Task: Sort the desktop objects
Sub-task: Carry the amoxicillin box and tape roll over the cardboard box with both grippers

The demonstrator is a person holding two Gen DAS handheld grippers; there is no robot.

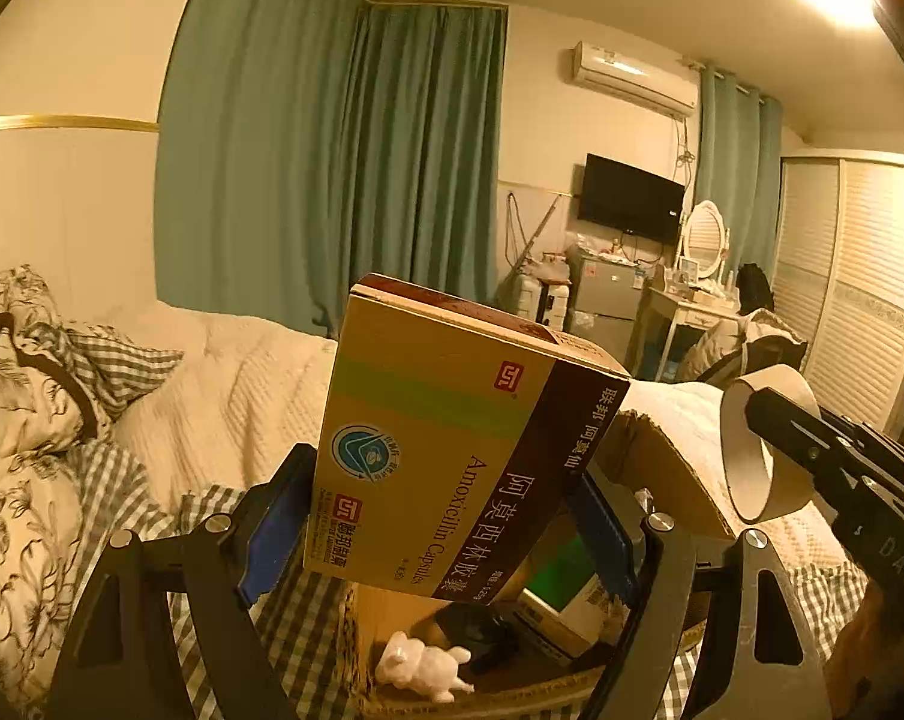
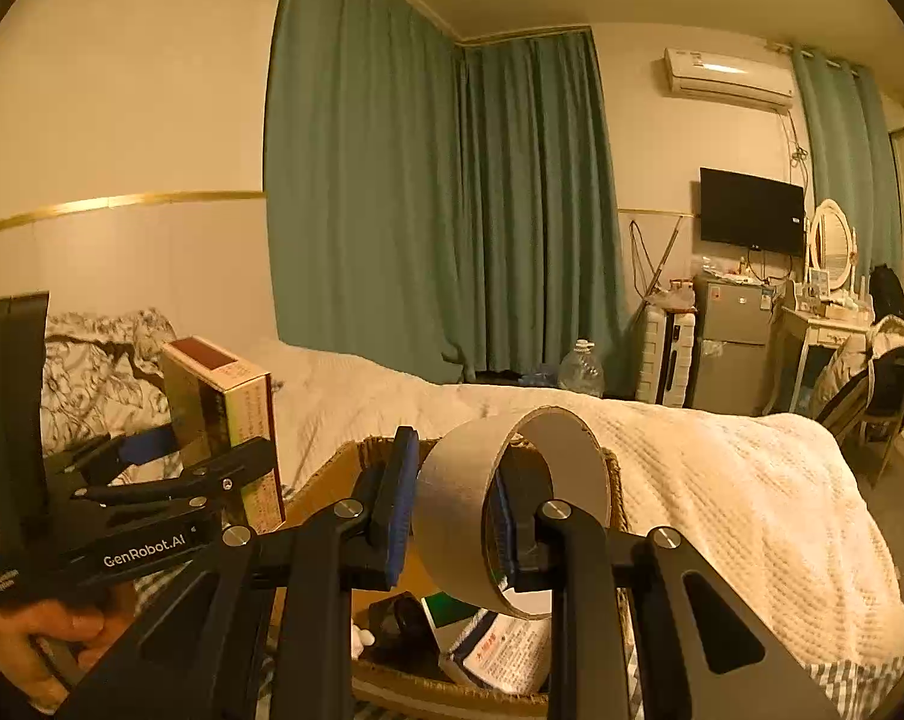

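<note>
Two items are held above the cardboard box (image 2: 332,474) on the bed.
An Amoxicillin carton (image 1: 446,444) is pinched by the left gripper (image 1: 440,522); to its right, a tape roll (image 2: 511,504) is clamped through its wall by the right gripper (image 2: 452,516). If released off-centre, either could be bounced off the rim onto the bedding.

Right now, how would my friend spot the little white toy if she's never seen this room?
Find the big bed with the cream blanket. In front of it sits an open cardboard box, right below the left tongs that hold the yellow medicine box. The little white toy lies at the box's near edge: it is the only white, animal-shaped thing there, beside flat packets and a black object.
</note>
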